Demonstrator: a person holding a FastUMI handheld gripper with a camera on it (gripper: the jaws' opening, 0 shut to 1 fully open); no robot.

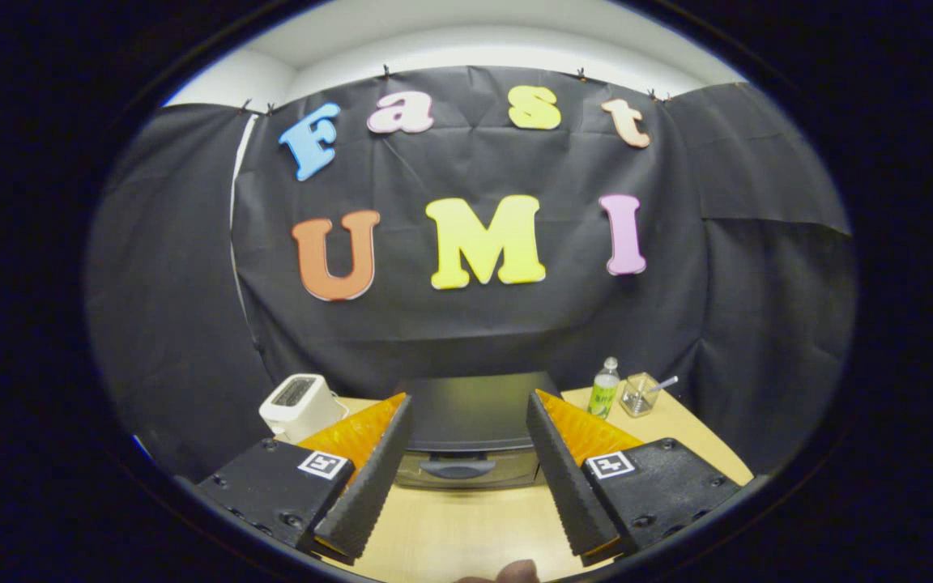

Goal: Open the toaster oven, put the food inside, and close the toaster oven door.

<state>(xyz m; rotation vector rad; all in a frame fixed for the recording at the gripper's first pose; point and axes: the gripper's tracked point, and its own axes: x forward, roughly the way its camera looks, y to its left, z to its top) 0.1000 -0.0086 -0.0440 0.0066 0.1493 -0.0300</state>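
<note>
Claw [466,478] fingers spread apart, empty, above counter [466,526]. Toaster oven [470,433] just ahead between fingers, door shut. White toaster [302,405] left of oven; bottle [605,389], glass [638,394] right of oven.

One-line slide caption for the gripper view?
Open gripper faces the closed toaster oven on the wooden table.

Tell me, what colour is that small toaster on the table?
White, with a dark slot on top; the toaster shows in the gripper view, beside the toaster oven.
</note>
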